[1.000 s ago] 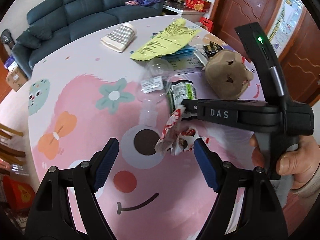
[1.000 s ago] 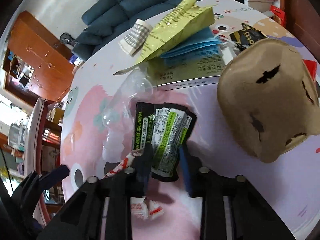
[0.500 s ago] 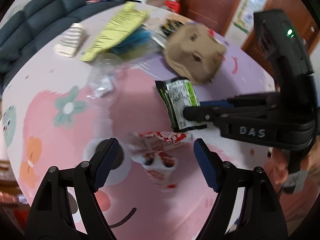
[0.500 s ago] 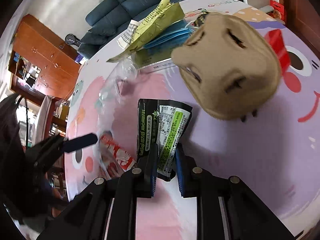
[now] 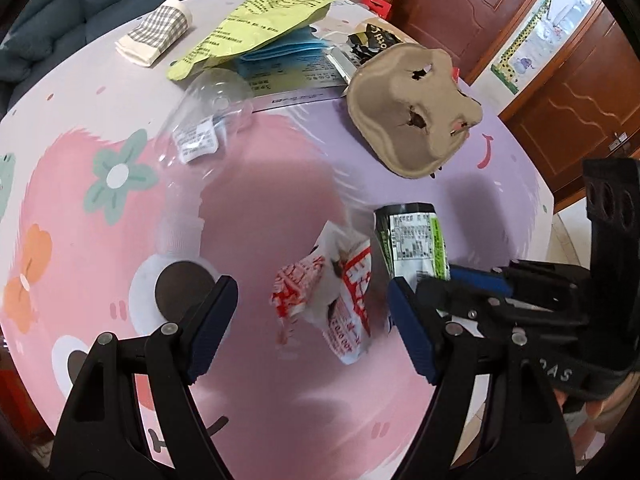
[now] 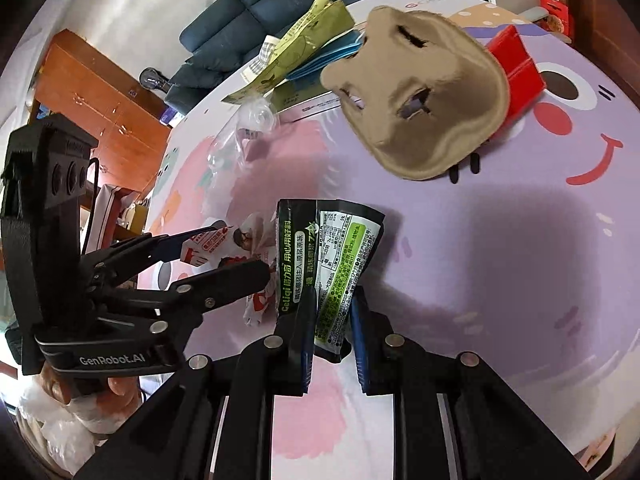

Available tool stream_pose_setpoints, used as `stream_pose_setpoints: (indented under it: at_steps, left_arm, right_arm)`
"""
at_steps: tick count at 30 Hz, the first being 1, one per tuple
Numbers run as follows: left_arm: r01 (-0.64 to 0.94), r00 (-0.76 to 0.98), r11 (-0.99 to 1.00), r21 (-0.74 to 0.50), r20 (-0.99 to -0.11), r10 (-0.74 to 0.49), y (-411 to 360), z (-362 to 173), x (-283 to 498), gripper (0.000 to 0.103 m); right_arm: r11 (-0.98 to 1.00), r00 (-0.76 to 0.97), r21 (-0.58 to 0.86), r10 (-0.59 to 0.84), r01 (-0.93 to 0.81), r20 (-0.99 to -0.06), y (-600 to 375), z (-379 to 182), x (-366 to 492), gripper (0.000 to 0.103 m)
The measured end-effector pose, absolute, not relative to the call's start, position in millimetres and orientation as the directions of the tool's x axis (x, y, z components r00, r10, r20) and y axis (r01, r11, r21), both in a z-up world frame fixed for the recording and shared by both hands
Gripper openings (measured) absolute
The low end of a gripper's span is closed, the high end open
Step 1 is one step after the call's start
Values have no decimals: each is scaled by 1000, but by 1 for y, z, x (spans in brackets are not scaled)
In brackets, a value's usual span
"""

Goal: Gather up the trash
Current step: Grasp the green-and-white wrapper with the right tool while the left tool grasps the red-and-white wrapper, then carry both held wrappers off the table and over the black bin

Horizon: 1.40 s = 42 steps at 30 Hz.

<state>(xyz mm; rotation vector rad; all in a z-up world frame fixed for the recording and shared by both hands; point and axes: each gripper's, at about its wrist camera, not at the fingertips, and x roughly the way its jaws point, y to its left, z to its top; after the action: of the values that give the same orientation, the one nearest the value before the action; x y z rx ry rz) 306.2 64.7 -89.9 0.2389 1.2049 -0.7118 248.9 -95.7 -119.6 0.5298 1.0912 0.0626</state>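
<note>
On the pink and purple cartoon table [image 5: 280,184] lies a crumpled red and white wrapper [image 5: 332,292]. My left gripper [image 5: 310,324] stands open over it, a blue pad on either side and apart from it. A black and green snack wrapper [image 6: 332,256] is pinched at its lower edge by my right gripper [image 6: 332,320], which is shut on it. In the left wrist view that black and green wrapper [image 5: 416,240] sticks up from the right gripper [image 5: 440,280], just right of my left fingers. The right wrist view shows the left gripper [image 6: 224,248] straddling the red and white wrapper [image 6: 248,240].
A brown cardboard egg tray [image 5: 412,112] lies upside down behind the wrappers, a clear plastic bottle [image 5: 208,120] to the left. Yellow-green and blue papers [image 5: 256,24], a checked cloth [image 5: 156,32] and a red box [image 6: 516,68] sit further back. A white plastic bag [image 6: 52,420] hangs below the table's edge.
The right gripper has carried the black and green wrapper away from the egg tray toward the table's near edge. The left gripper has come down over the red and white wrapper.
</note>
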Motion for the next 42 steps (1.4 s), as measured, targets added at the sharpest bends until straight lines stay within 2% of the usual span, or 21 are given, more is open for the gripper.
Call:
stream_pose_setpoints:
  at_steps: [10,12,15,18,26,34,42]
  left_arm:
    - [687,275,725,41,-939,-208,24,-90,299,73]
    - [690,260,721,53,-949,-179,19,-97,298,49]
    - [681,227,731,28,-958,-175,16,-101,296,29]
    - [664,232,747,26,-957,-173,15,-98,295,24]
    - [644,254,765,-16,-939,-233,18,-72,255,22]
    - [647,311,760,-59,-890,-333,8,-32,170,22]
    - [680,244,717,-158,-873,-423,-13,-32,75,22]
  right_arm:
    - [845,497,467,298,261,-815,-126,-110,218,17]
    - [843,502,468,294,265,-813,-131,-108,212,17]
    - [841,505,468,289,272,-813,-135,-107,201,17]
    - [839,510,469,285,277,-812,-138,-107,193,17]
    - [834,545,480,279,270,-791,-143,-89,153,16]
    - [861,578,440,229,256,-784,-151,-60,86,16]
    - [874,563,372,146,312,-814,-170,-58,-6,16]
